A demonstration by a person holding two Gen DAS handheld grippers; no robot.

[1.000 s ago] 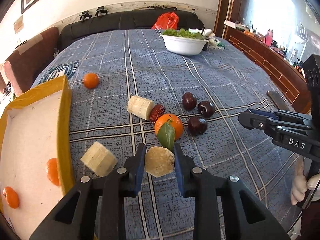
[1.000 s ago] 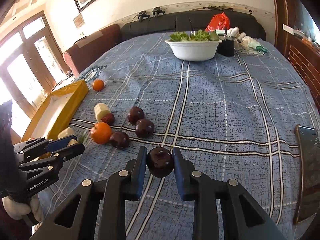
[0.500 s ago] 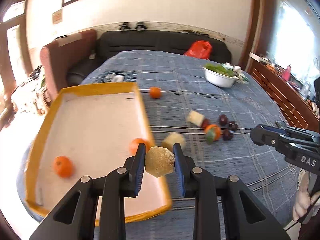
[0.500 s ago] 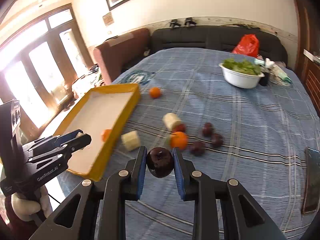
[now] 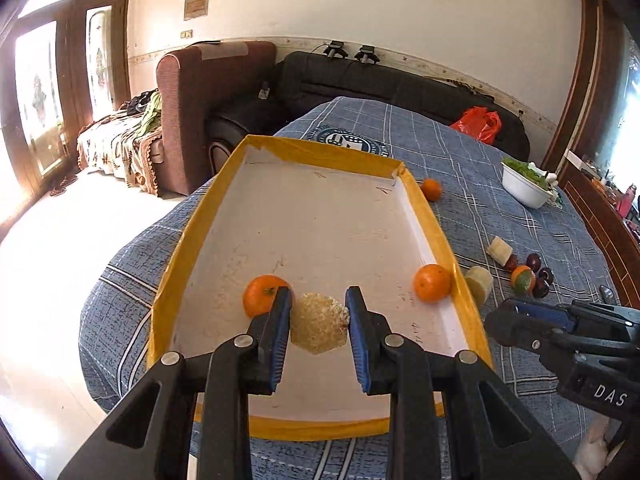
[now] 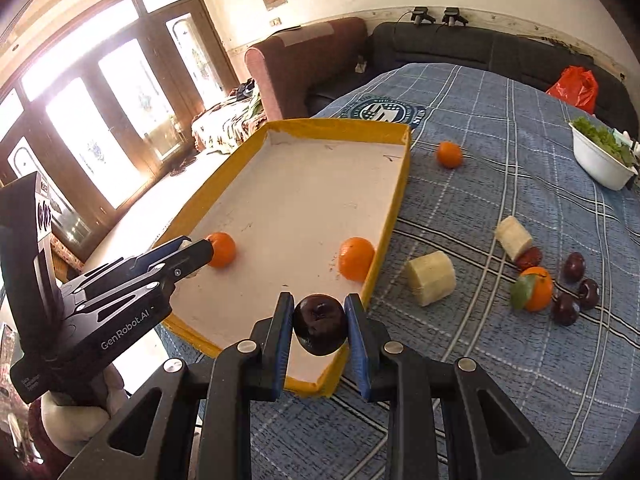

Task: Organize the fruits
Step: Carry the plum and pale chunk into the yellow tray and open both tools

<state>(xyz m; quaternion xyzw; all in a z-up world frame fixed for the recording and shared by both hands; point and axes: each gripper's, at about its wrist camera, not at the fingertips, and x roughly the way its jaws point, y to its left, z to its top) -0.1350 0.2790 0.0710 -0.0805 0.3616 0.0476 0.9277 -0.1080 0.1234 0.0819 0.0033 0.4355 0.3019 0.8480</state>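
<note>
My left gripper (image 5: 319, 322) is shut on a pale sugarcane chunk (image 5: 318, 324) and hangs over the near end of the yellow-rimmed tray (image 5: 320, 146). Two oranges (image 5: 262, 295) (image 5: 432, 282) lie in the tray. My right gripper (image 6: 320, 330) is shut on a dark plum (image 6: 320, 324) above the tray's near right corner (image 6: 382, 256). On the cloth to the right lie two sugarcane chunks (image 6: 431, 282) (image 6: 513, 237), a leafy orange (image 6: 534, 288), several dark plums (image 6: 574, 266) and a red date (image 6: 529, 258). A lone orange (image 6: 449, 154) sits beyond the tray.
A white bowl of greens (image 6: 600, 160) stands at the far right of the blue checked tablecloth (image 6: 500, 120). A red bag (image 6: 574, 86) lies by the black sofa (image 6: 460, 50). A brown armchair (image 5: 208, 92) stands behind the tray; the table edge drops to the floor at left.
Both grippers have swung left from the fruit cluster to above the tray, each still holding its piece. The loose fruit has not moved.
</note>
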